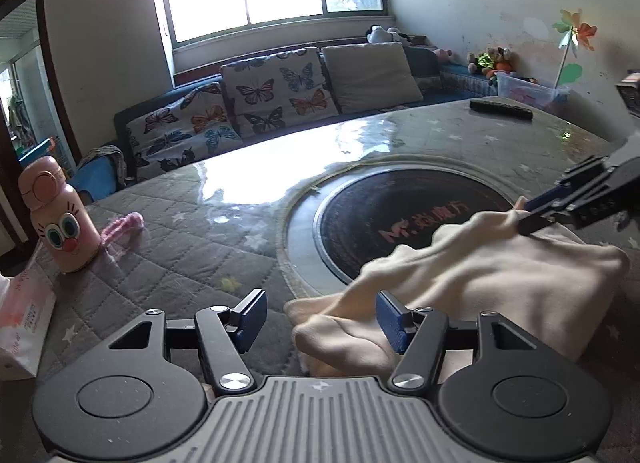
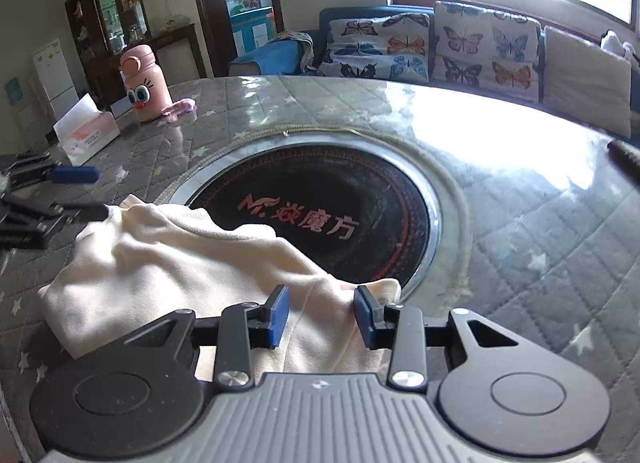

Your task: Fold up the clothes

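A cream garment (image 1: 480, 275) lies bunched on the quilted grey table, partly over the black round cooktop (image 1: 384, 215). It also shows in the right wrist view (image 2: 172, 263). My left gripper (image 1: 320, 319) is open, with its right finger against the garment's near corner. My right gripper (image 2: 320, 315) is open, its fingers astride the garment's near edge. In the left wrist view the right gripper (image 1: 536, 215) reaches in from the right over the cloth. In the right wrist view the left gripper (image 2: 84, 191) sits at the left, at the garment's far corner.
A pink cartoon bottle (image 1: 60, 219), a pink scrunchie (image 1: 120, 227) and a tissue box (image 1: 24, 319) stand at the table's left. A dark remote (image 1: 500, 108) lies at the far right edge. A sofa with butterfly cushions (image 1: 256, 99) runs behind the table.
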Demonstrator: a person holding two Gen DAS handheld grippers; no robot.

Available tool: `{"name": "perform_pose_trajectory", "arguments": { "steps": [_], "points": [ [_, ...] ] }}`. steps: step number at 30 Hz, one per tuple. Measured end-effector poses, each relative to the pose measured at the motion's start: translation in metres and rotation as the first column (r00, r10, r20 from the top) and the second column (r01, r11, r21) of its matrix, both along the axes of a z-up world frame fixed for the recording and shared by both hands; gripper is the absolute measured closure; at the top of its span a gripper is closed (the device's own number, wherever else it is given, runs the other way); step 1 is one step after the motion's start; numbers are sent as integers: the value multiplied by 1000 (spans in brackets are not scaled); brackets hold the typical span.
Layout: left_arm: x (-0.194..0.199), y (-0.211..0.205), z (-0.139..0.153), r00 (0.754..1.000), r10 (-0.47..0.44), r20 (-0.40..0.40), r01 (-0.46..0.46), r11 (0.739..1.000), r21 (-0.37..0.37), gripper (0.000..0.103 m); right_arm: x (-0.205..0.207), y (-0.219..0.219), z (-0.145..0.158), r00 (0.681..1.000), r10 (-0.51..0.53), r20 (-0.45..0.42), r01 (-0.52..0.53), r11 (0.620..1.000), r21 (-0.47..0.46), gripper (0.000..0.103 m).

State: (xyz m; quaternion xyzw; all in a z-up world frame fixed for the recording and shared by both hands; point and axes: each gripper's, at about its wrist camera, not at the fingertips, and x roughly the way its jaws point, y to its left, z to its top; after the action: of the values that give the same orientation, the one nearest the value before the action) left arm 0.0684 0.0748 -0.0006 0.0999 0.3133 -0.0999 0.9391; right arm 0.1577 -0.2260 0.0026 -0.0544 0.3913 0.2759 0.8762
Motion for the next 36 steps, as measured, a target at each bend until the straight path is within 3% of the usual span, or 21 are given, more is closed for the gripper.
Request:
{"name": "perform_pose_trajectory", "arguments": {
  "steps": [5,7,8,9,10,15,22,27,30,36],
  "points": [
    [6,-1,-8,999,6,-38,-7,1000,-18,60,2,4,-9,1000,-12,21,13,1000,-6,68],
    [9,0,-11,999,12,-51,-13,1000,-25,76,0,6,-10,1000,-5,25,5,1000,-5,77],
    [10,0,-11,998,14,-54,-16,1000,-26,82,-2,5,-9,999,-8,33,8,1000,-6,88],
    [11,1,-12,998,17,-57,-18,999,-27,96,-3,5,-8,999,-11,41,11,1000,-8,92],
    [12,1,-13,998,19,-60,-21,999,-29,99,-4,5,-7,999,-14,49,15,1000,-9,94],
    [10,-1,-6,1000,20,12,-20,1000,-19,101,-15,0,4,994,-46,99,49,998,-30,96],
    [27,-7,-17,999,42,-25,-41,999,22,96,-8,-3,-7,995,-84,53,86,996,-36,87],
    [23,-11,1,1000,13,6,-13,1000,-14,96,-14,9,15,996,-17,86,18,1000,-9,86],
    [27,-25,5,999,-49,-14,48,998,-48,96,-11,24,16,998,43,49,-44,999,22,86],
    [48,-49,-13,991,-112,-76,110,994,-26,95,2,53,4,996,86,10,-87,996,27,86]
  ]
}}
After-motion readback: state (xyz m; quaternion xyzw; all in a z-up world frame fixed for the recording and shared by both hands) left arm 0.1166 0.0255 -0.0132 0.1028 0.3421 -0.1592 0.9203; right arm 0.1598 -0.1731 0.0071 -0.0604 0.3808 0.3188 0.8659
